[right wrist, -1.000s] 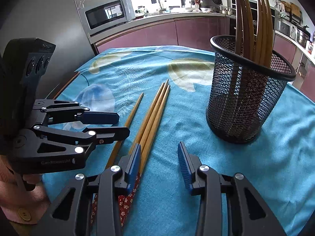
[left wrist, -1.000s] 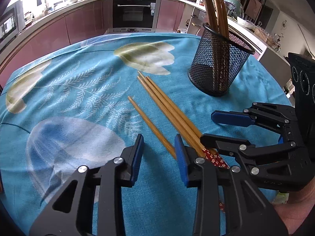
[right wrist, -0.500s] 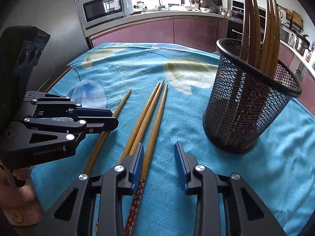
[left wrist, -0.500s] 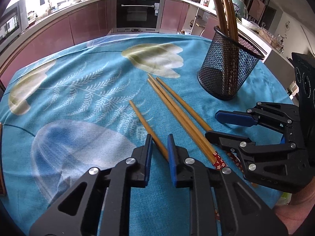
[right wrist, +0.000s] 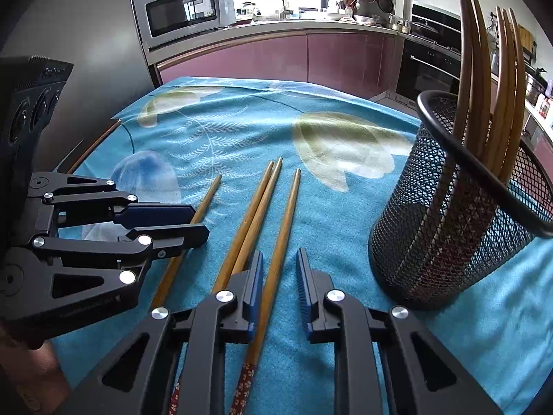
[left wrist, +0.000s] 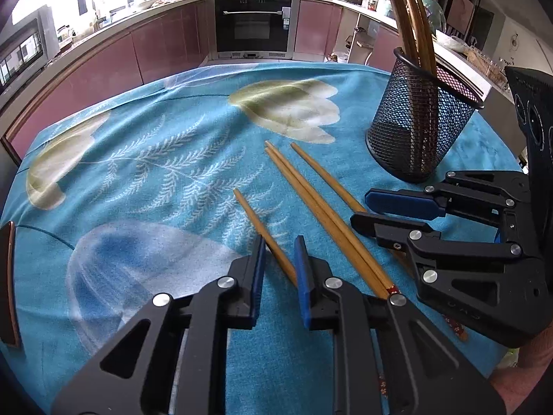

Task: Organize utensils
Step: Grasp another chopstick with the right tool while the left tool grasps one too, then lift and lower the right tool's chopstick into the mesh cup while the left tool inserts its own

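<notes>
Several wooden chopsticks lie on the blue floral tablecloth. My left gripper is low over the leftmost chopstick, fingers either side of it with a gap; it also shows in the right wrist view. My right gripper is open around the rightmost loose chopstick, next to a touching pair. It also shows in the left wrist view. A black mesh holder with several chopsticks stands at the right.
The table edge runs along the left. Kitchen cabinets and an oven stand beyond the table. A microwave sits on the counter.
My left gripper narrowed from wide open and came down over the leftmost chopstick. My right gripper shifted right, from the touching pair to straddling the rightmost chopstick.
</notes>
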Tool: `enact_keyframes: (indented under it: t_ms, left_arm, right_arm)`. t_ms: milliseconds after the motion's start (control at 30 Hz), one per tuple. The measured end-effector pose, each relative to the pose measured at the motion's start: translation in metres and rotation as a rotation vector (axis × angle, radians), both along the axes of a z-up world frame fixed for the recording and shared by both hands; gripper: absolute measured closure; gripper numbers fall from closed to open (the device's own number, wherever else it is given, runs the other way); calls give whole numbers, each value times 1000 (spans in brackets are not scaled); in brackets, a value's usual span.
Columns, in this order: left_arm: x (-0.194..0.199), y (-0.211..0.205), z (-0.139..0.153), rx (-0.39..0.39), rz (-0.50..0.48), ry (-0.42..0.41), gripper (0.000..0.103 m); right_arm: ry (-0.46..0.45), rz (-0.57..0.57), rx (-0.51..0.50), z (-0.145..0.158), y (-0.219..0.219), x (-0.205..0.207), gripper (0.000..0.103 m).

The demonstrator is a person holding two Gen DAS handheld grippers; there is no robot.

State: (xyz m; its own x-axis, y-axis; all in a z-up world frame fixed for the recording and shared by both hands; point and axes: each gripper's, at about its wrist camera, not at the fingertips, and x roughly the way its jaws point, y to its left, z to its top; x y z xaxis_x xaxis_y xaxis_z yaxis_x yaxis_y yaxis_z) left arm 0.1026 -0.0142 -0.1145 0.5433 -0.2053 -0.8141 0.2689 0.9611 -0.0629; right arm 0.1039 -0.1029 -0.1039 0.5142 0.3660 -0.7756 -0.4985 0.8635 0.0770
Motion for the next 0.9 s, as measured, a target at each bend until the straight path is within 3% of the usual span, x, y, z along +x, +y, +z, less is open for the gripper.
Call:
enact_keyframes:
  t_ms: [200, 533, 900]
  left_arm:
    - [1, 5, 0, -37, 36, 8, 92]
    - [-7, 7, 9, -76, 17, 1, 96]
    - [-21, 13, 42, -132, -14, -58, 96]
  right_arm:
    - [30, -11, 51, 1, -7, 1, 97]
    - [21, -2, 120, 17, -22, -14, 97]
    - [-31, 26, 239, 53, -47, -38, 97]
